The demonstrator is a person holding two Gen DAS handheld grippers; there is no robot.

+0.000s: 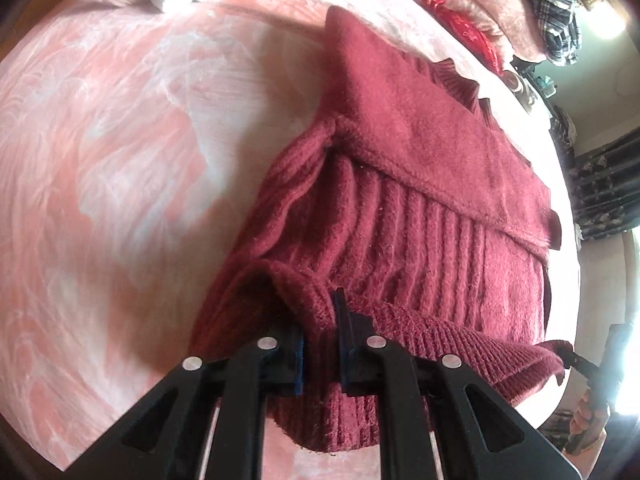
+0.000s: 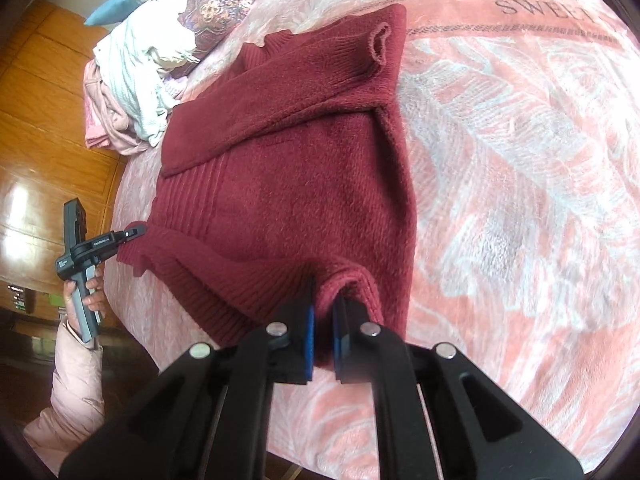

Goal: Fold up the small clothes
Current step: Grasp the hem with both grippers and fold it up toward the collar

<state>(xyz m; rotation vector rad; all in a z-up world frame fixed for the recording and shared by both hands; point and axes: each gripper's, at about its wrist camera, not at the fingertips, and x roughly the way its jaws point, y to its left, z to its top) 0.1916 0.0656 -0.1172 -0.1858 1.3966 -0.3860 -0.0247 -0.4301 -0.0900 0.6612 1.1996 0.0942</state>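
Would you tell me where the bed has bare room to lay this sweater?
Bare blanket lies open beside the sweater, out to the "SWEET" band. It is crowded at the far edge: the clothes pile nearly touches the sweater, with pillows beyond.

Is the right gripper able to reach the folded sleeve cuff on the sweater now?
Probably not yet. The right gripper is shut on the hem of the maroon sweater, so it is busy. The cuff lies uncovered at the far end, with nothing over it.
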